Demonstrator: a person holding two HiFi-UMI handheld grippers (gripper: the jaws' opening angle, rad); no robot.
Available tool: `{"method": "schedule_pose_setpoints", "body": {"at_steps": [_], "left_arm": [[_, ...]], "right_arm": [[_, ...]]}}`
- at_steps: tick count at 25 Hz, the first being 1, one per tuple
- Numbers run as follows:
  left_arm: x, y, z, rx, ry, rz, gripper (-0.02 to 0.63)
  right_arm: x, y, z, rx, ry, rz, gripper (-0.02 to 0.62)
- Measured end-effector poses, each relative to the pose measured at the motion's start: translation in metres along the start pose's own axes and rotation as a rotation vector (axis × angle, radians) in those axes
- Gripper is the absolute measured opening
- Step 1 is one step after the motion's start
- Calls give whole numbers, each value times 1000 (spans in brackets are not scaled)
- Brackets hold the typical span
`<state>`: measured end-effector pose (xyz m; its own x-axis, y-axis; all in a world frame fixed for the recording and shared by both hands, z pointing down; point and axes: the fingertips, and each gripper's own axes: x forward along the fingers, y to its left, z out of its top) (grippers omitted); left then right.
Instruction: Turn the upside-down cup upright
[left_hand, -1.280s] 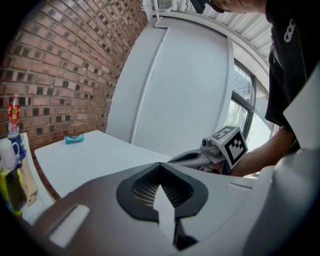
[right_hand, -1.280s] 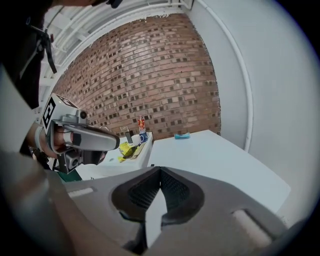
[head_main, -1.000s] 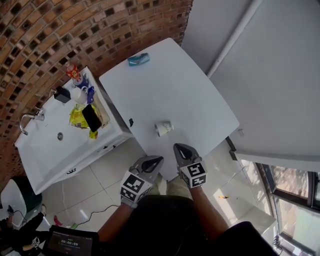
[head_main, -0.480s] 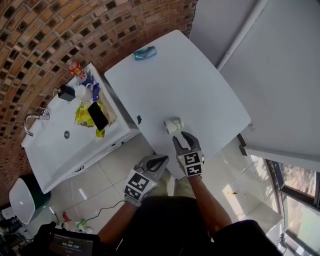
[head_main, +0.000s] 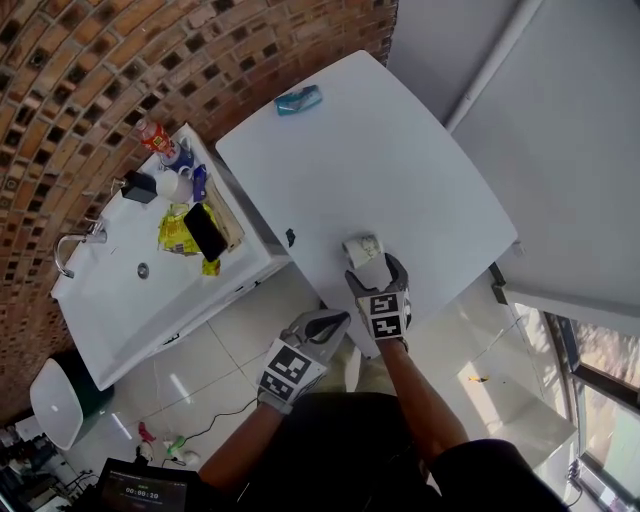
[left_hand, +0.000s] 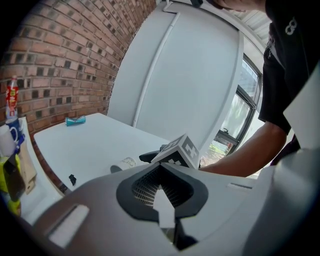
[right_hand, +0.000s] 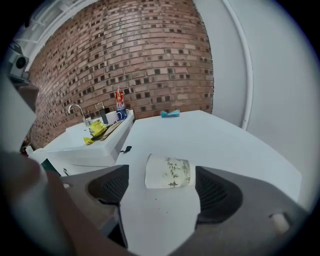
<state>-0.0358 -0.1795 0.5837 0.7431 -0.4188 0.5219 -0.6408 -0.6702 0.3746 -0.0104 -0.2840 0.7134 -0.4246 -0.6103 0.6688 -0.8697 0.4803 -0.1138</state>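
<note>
A white paper cup (head_main: 363, 248) with a green plant print lies on its side near the front edge of the white table (head_main: 400, 160). My right gripper (head_main: 375, 268) is just behind it. Its jaws have just been opening and now stand wide. In the right gripper view the cup (right_hand: 168, 172) lies crosswise between and slightly ahead of the right gripper (right_hand: 162, 195), with neither pad touching it. Its wider end points left. My left gripper (head_main: 330, 322) is shut and empty, off the table's front corner above the floor. The left gripper view shows the cup (left_hand: 127, 162) beyond the left gripper (left_hand: 162, 187).
A teal packet (head_main: 299, 99) lies at the table's far end. Left of the table a white sink counter (head_main: 120, 300) carries bottles (head_main: 155, 140), a yellow packet (head_main: 178, 232) and a dark phone (head_main: 207, 230). A white wall and pipe run along the right. The floor is tiled.
My right gripper has moved forward and down onto the table behind the cup, and its jaws have gone from shut to wide open. The left gripper has only sunk a little.
</note>
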Motion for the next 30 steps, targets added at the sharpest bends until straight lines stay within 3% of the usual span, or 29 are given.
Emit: {"method": "schedule_pose_setpoints", "body": {"at_steps": [7,18,21,30], "left_arm": [[-7,10,-14,-12,33,6,15],[-18,17,-12,-17,17,7,15],[-19,16,-16,-18,23,3,15],[-21,10,-23,-16,29,6,15]], "right_arm": [[22,-3,-12,23,43,-16,442],[37,-14,-10,44,41,-65,440],[38,-11,-11,21,42,-58,396],[33,-7,-12,55,18,-44,394]]}}
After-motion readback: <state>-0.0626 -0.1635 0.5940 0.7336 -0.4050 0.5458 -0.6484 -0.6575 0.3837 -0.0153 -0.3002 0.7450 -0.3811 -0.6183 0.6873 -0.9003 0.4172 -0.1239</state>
